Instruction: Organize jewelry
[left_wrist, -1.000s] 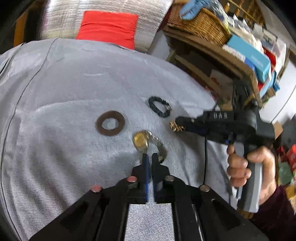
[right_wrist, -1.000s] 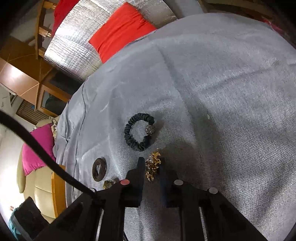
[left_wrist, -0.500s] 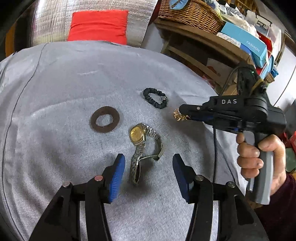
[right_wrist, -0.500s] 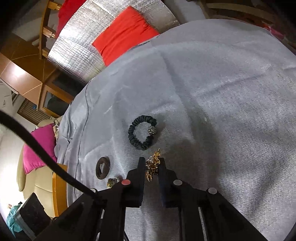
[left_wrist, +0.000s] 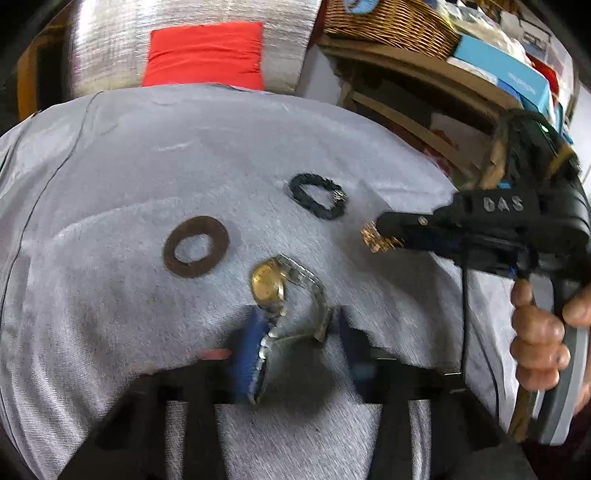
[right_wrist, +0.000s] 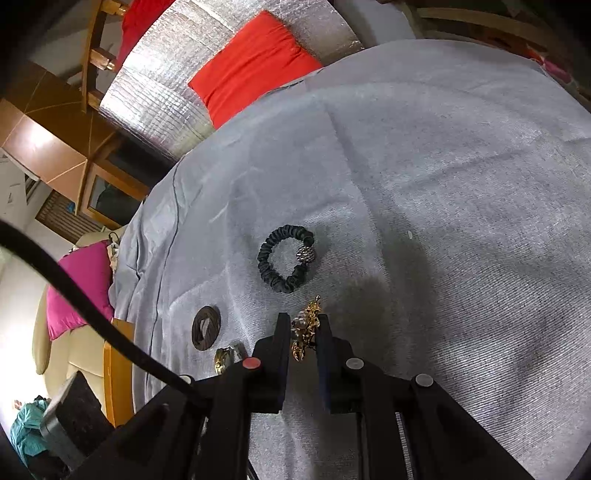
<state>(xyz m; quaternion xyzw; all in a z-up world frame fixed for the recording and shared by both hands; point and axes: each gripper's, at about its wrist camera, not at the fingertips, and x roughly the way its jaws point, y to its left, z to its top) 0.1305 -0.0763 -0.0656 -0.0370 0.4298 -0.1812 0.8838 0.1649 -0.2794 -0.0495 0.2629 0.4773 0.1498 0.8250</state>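
Grey woven cloth covers the table, with a silver quilted cushion bearing a red panel at the far edge and wooden shelves holding a wicker basket and a blue box at the far right. In the left wrist view the left claw sits at the near edge, its blue pads smeared by motion blur; its jaws are closing, and the gold-faced wristwatch with a silver metal band lies between them, the band curling toward the near side. Whether the pads already touch the band cannot be made out through the blur. A flat brown ring lies to the far left of the watch, and a black fabric scrunchie with a sparkly bead lies farther off to the right. From the right, a hand holds the right claw, whose tips pinch a small gold ornament; the hand is cut off by the frame edge.

From the right wrist view, the right claw is pressed onto the gold ornament, which sticks out beyond the tips. The scrunchie lies just beyond, apart from it. The brown ring lies to the left, and the watch is mostly hidden behind the claw body. A black cable crosses the near left.
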